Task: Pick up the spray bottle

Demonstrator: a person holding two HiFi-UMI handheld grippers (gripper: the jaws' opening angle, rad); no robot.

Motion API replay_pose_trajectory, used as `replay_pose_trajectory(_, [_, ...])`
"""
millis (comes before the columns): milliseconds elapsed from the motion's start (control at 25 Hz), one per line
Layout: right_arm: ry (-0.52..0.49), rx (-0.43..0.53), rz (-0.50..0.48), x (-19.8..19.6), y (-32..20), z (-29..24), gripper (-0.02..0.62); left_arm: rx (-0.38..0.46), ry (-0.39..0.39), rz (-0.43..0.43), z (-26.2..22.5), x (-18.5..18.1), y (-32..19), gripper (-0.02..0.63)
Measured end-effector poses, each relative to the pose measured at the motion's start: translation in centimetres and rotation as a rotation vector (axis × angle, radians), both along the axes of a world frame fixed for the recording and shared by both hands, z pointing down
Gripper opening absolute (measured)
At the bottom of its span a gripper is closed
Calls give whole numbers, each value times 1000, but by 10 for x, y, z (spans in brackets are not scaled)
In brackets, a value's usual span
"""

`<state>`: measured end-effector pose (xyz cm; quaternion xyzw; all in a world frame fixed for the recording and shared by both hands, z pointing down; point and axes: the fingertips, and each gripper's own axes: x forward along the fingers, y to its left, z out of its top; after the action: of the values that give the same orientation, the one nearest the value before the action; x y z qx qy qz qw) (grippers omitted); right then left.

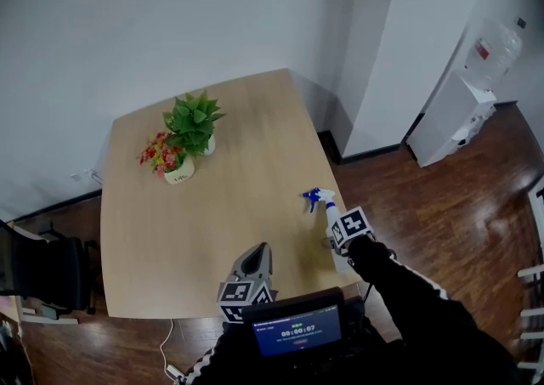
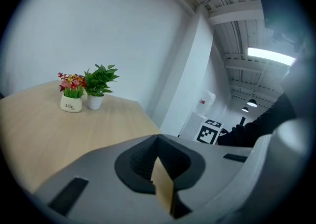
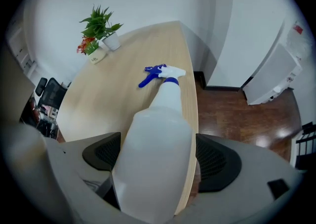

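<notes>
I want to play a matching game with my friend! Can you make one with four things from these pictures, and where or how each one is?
Things:
1. spray bottle
2. left gripper
3. green leafy plant
4. water dispenser

Places or states:
A. standing on the dark wood floor
B. jaws shut together
C. between the open jaws of the right gripper
D. on the table, next to the flower pot

Pairs: 1-C, 2-B, 3-D, 4-A.

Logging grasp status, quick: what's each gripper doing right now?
Left gripper: shut, empty.
Right gripper: open, translucent white plastic spray bottle with blue trigger between its jaws, not gripped.
</notes>
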<state>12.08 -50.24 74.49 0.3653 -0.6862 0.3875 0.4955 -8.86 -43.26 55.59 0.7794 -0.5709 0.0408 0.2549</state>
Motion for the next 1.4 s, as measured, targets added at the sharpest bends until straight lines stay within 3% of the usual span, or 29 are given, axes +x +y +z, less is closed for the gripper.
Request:
replay_pose_trajectory(200, [59,-34,-38,0,9,14,419,-6,9,16,1,0,1,-6])
replay_pose_trajectory(480, [18,-57,-35,-7,13,16,407,-17,32,-6,3,-14,4,-5])
replay_pose_trajectory(720, [-52,1,-21,-9,12,13,397,-2,29,-12,-2,-19,11,-5])
replay_pose_trajectory(920, [-74,93,-52,-4,15,0,387,14,25,-63,-12,-33,22,-5])
replay_pose_trajectory(1120, [-333,227,3,-20,9,-60,387,35,24,-111,-23,-43,29,-5])
replay_pose_trajectory(1320, [-608,433,69,-16,0,-162,388,80,19,-138,-44,-43,38,-5])
replay_pose_trajectory(1400, [-668,525,86,-6,-4,-202,388,90,19,-152,-50,-45,38,-5])
